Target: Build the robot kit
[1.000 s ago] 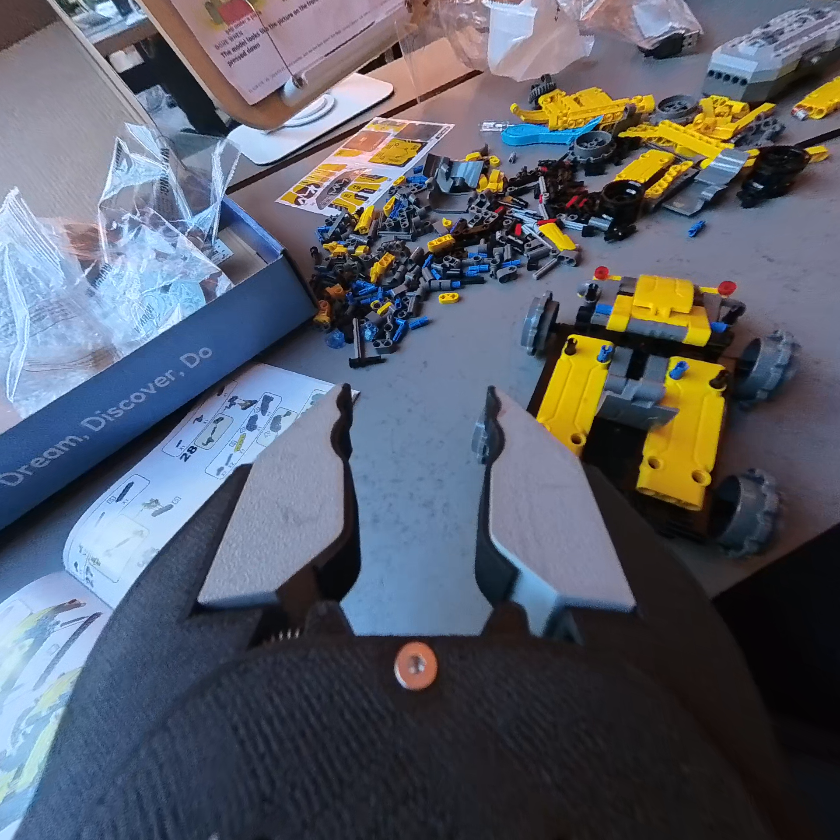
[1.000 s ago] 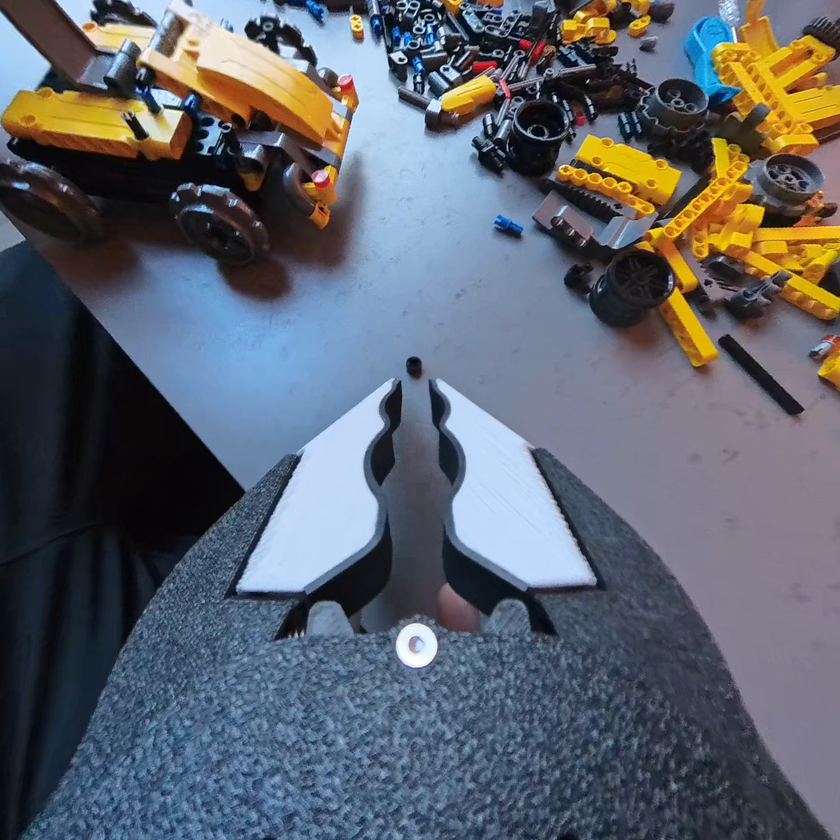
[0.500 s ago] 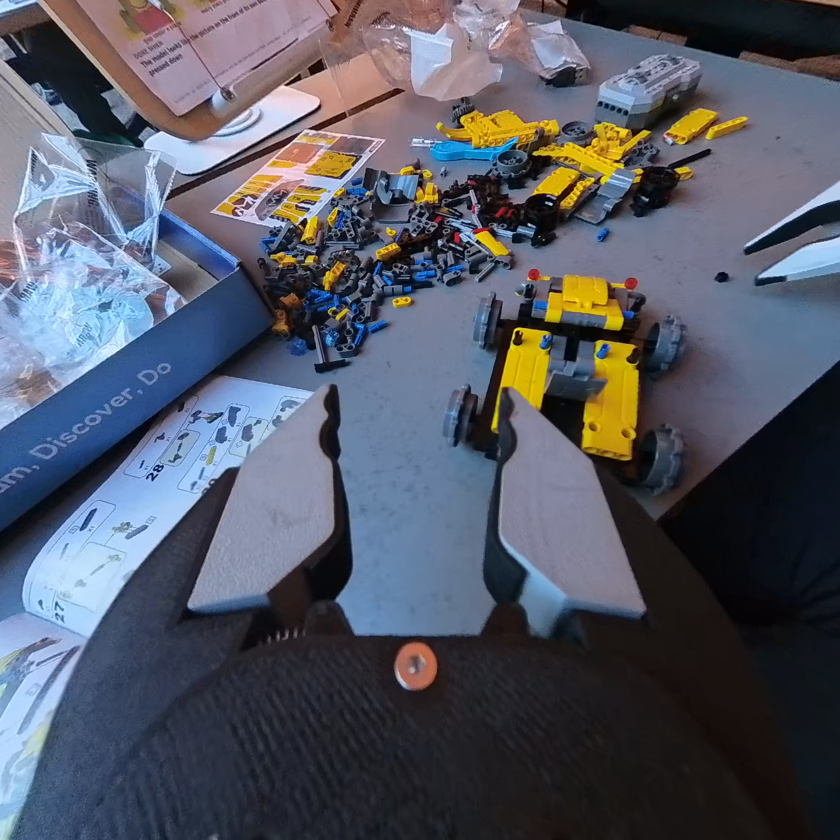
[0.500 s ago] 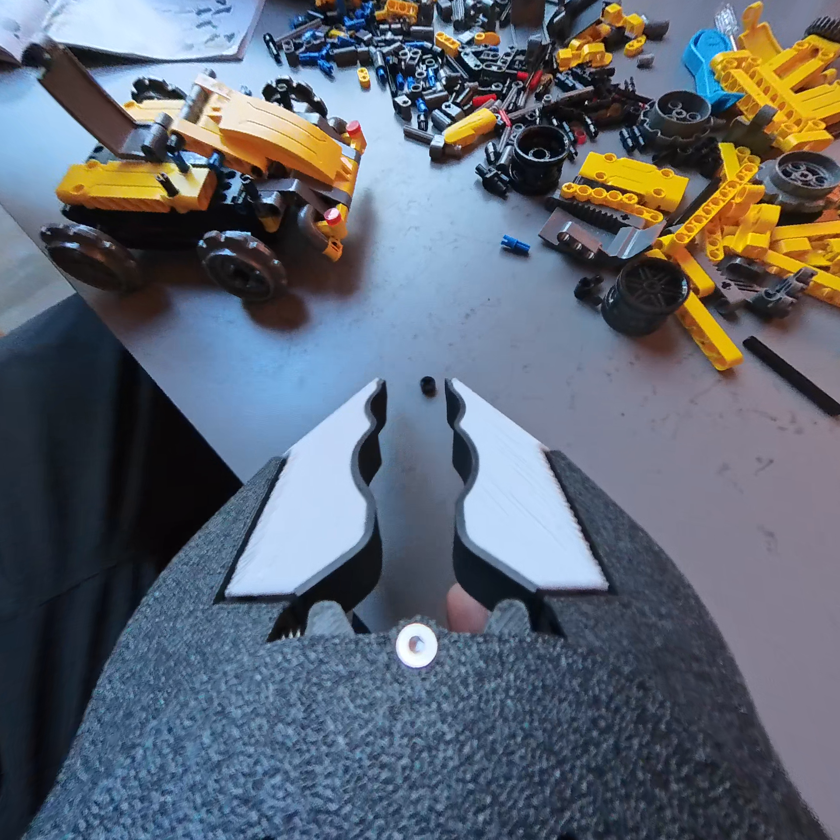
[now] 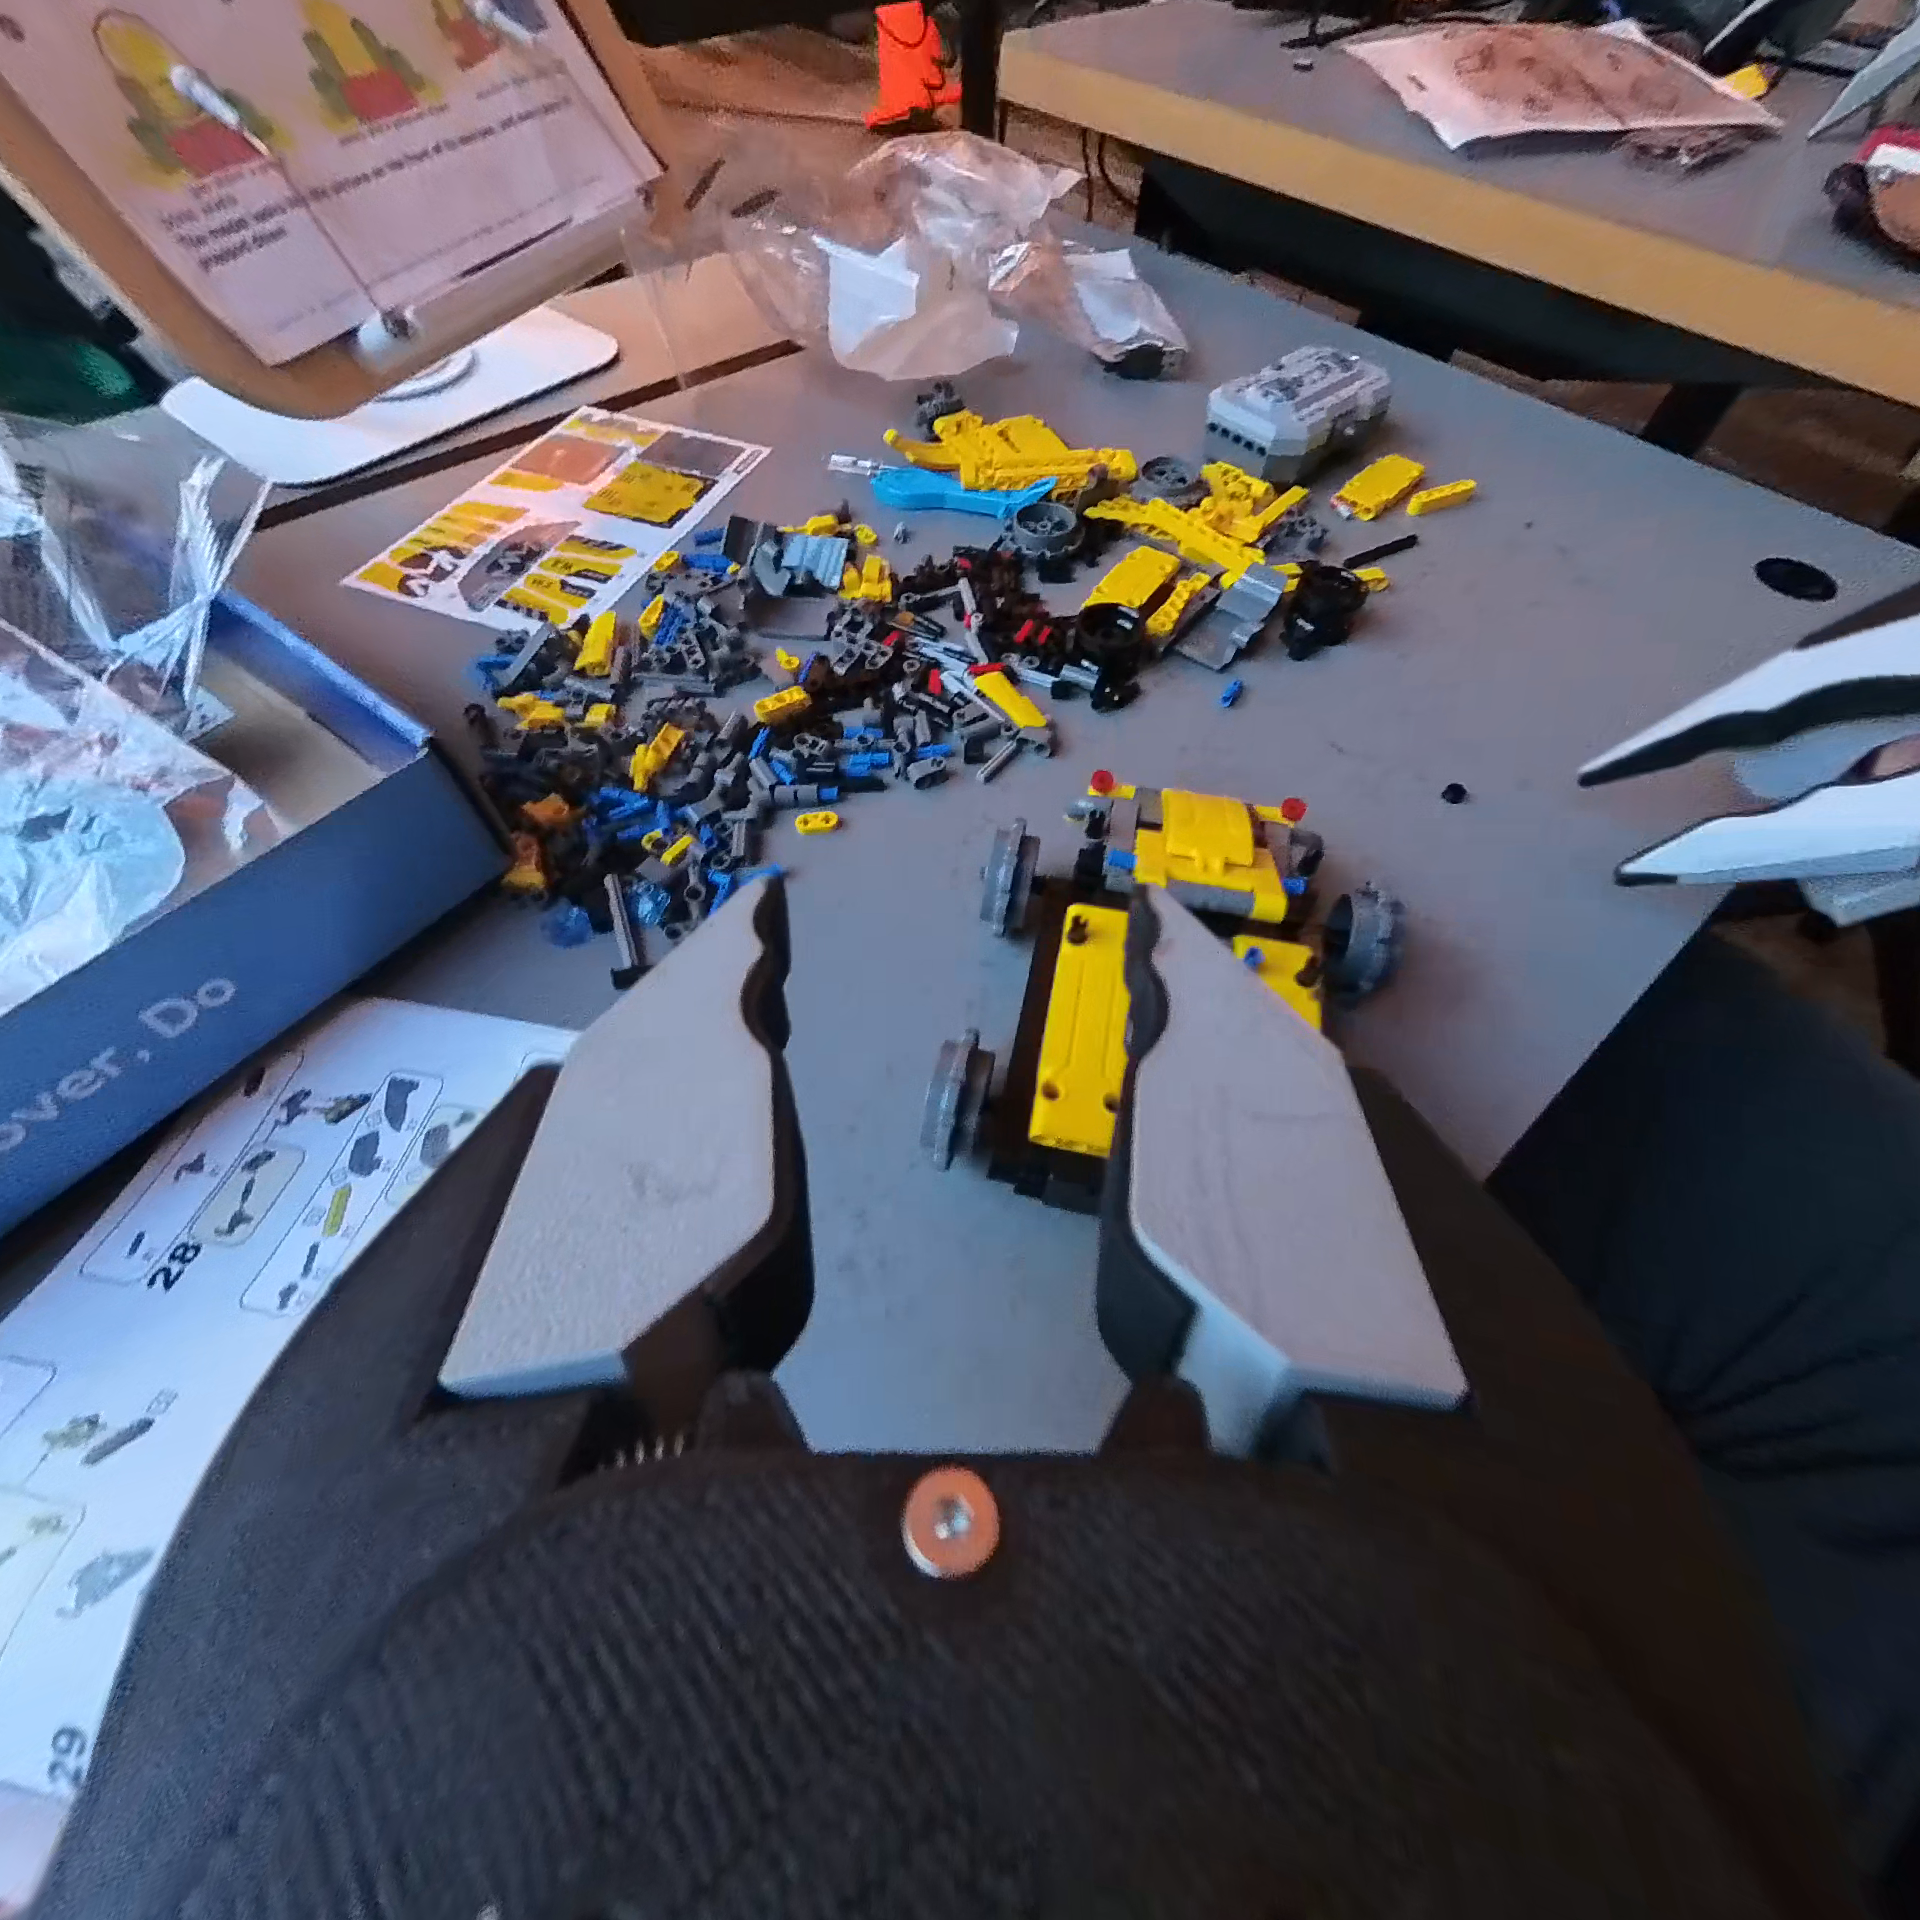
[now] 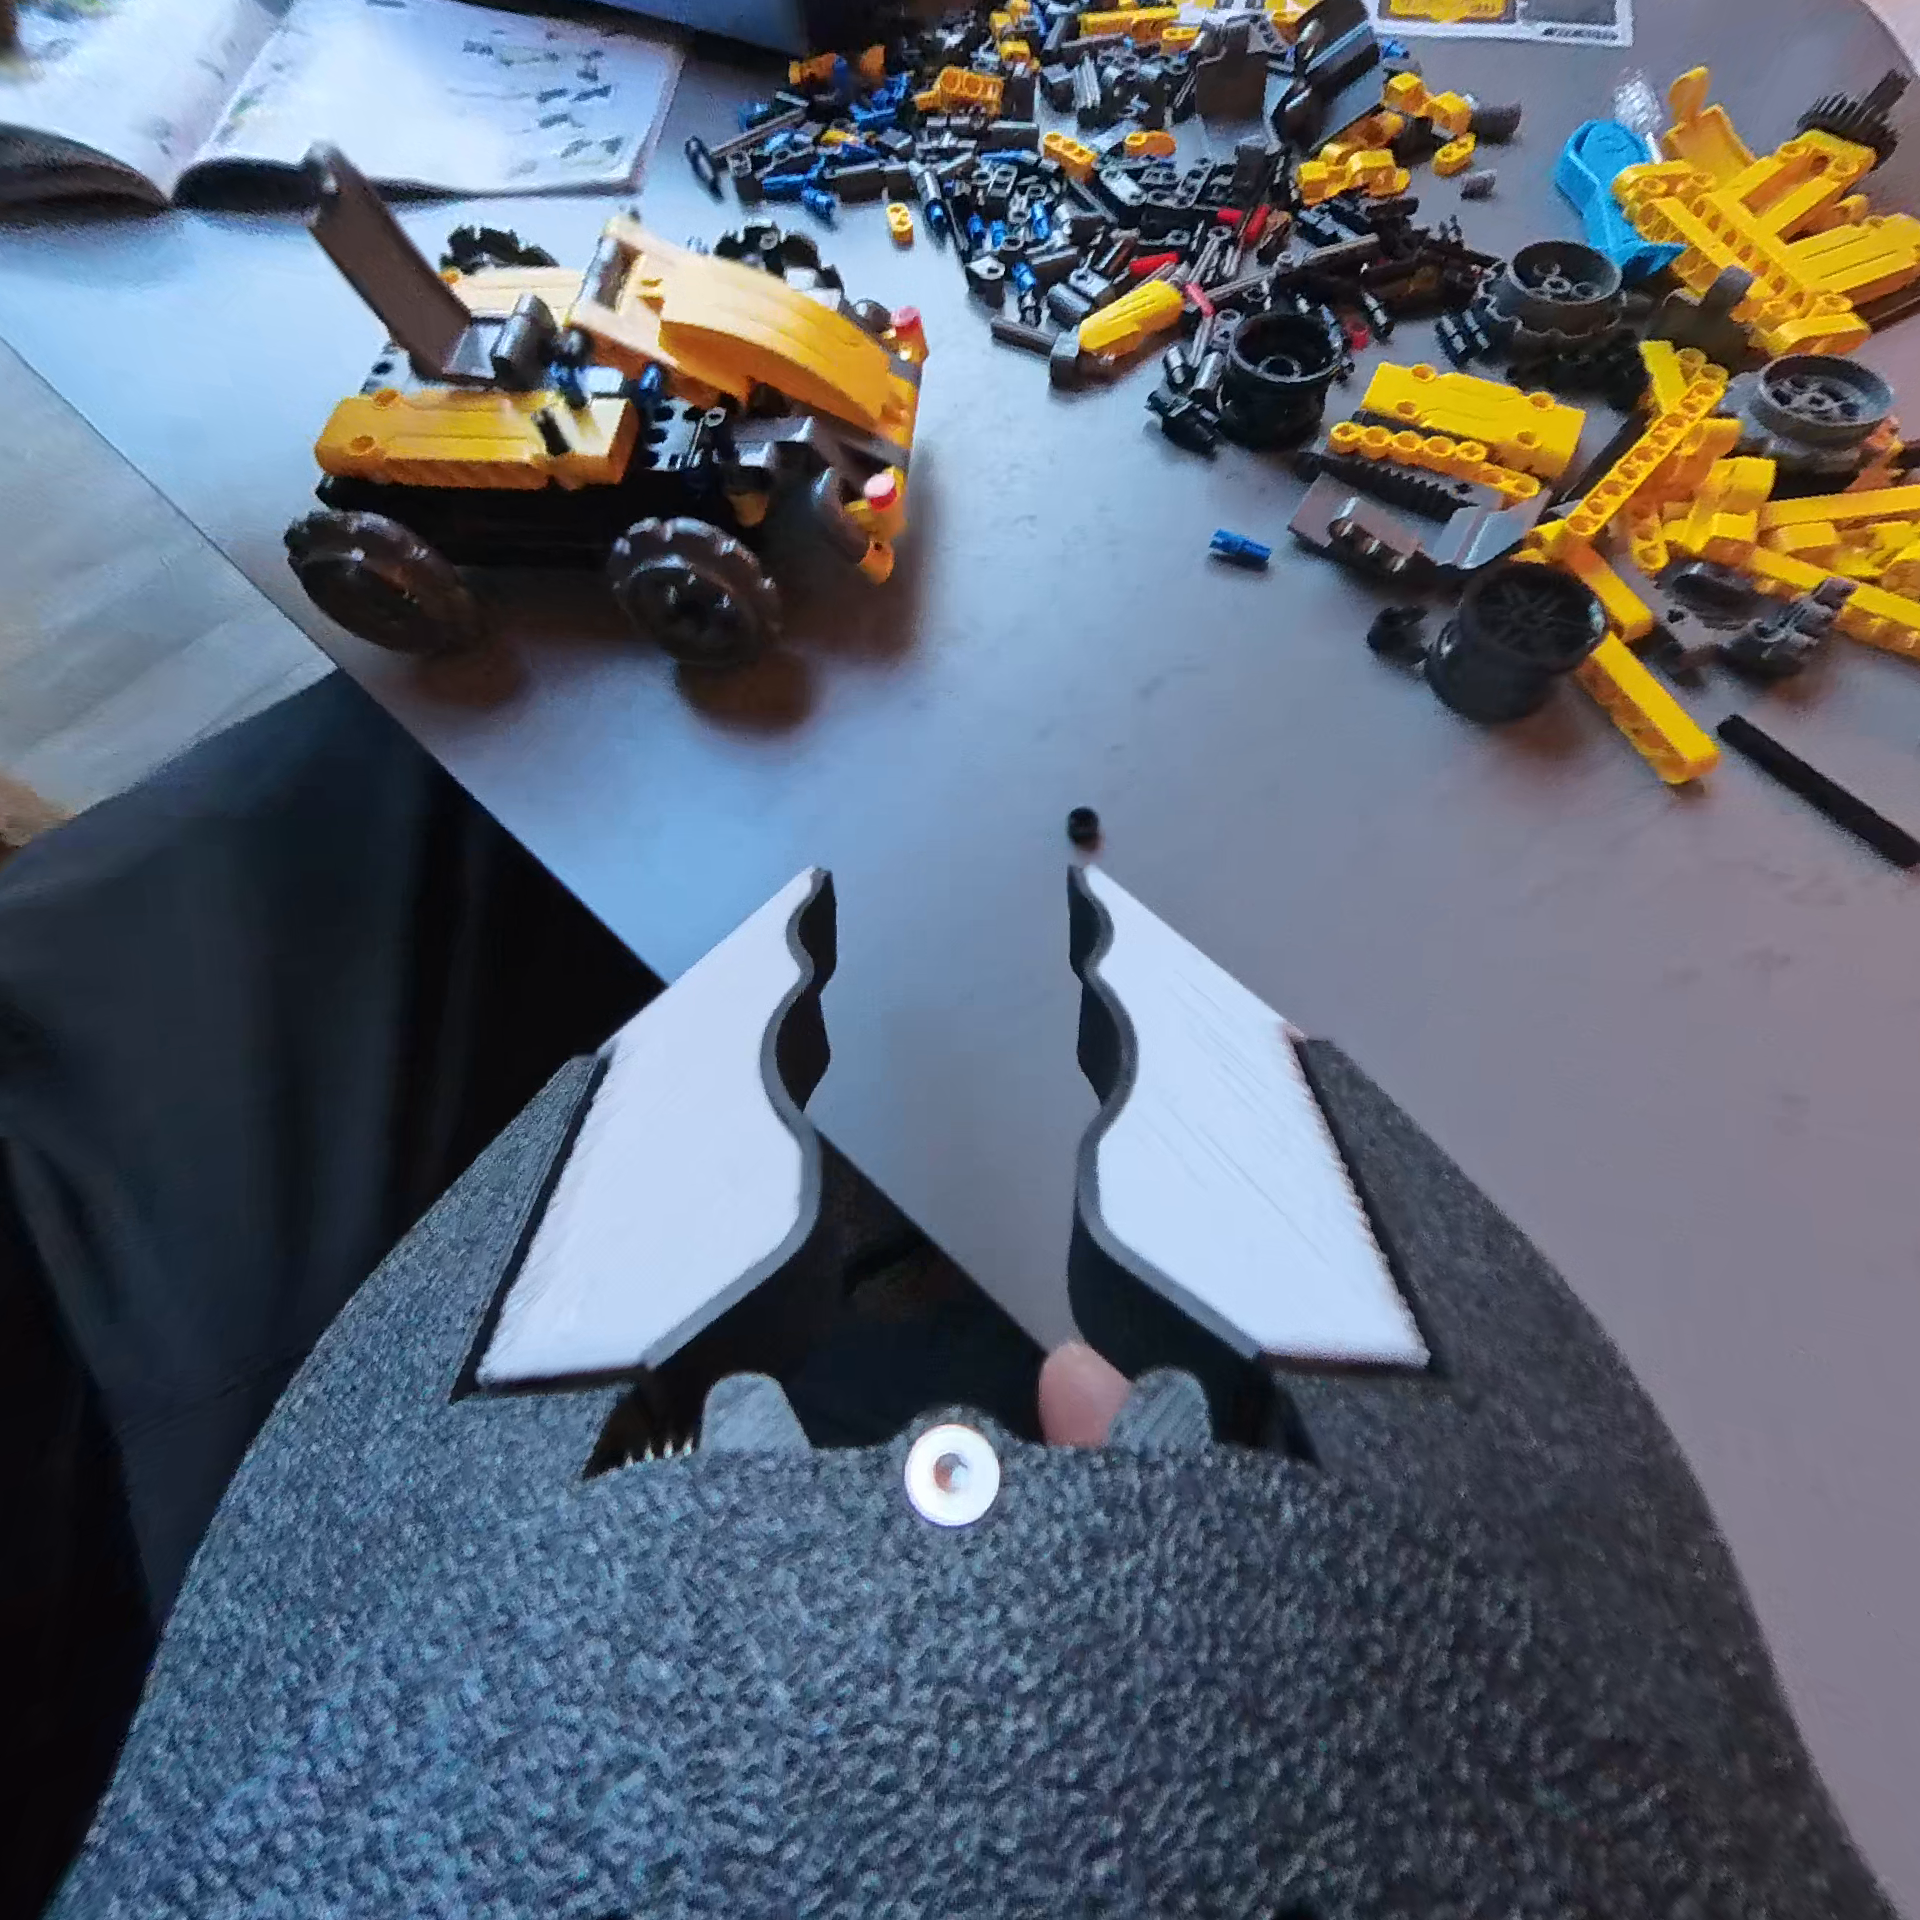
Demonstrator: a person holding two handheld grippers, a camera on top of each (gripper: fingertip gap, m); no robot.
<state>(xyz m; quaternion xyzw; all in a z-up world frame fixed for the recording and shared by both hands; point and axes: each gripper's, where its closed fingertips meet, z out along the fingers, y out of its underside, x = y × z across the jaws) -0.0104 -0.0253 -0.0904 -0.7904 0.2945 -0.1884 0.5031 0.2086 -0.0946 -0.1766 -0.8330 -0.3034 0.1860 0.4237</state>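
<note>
Plainly, left gripper: jaws wide, holding nothing, hovering over the table at centre frame, its right finger covering part of the car.
Right gripper: jaws parted, empty, above the table edge at centre of its view; it also showed at the right edge of the left view.
Bush: a tiny black ring, alone on bare table just beyond the right fingertip, apart from it.
Handling, bush: I judged it light, stiff and likely to skid or flick away; its outer sides looked the only place to pinch.
Car: yellow and black, on four grey wheels, near the table edge, left of the bush; upper left in the right view.
Handling, car: it looked light but liable to come apart or roll; the flanks seemed the safest hold.
Loose parts: a heap beyond the car, mid-frame.
Booklet: open, lower left of the left view.
Box: blue, at the left edge, crumpled bags inside.
</note>
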